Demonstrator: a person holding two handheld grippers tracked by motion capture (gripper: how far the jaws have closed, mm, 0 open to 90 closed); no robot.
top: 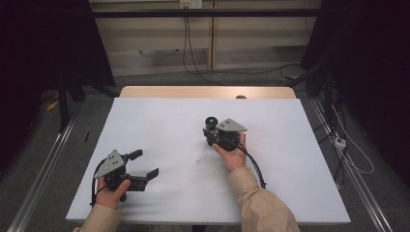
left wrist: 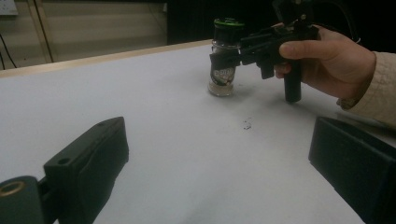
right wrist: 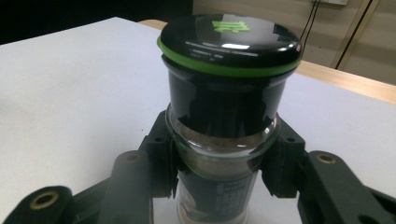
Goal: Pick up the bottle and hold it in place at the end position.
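Spice jar [right wrist: 224, 140] of clear glass, with a black cap ringed in green [right wrist: 229, 44], stands upright on the white table [top: 159, 121], a little right of the middle and toward the far side. A pale powder fills its lower part, and a dark label wraps the glass below. The right gripper [top: 212, 134] is clamped on it: in the right gripper view its two black jaws press on the glass from either side just under the cap, and the left gripper view shows the same grip from the side, with the jar's base [left wrist: 220, 89] resting on the table. The person's right hand [top: 232, 153] holds that gripper from behind, a beige sleeve [top: 258, 203] running back to the near edge. The left gripper [top: 145, 163] rests well apart at the near left, its jaws spread wide with nothing between them, pointing across toward the jar. A small dark speck [top: 198, 160] lies on the table between the two grippers.
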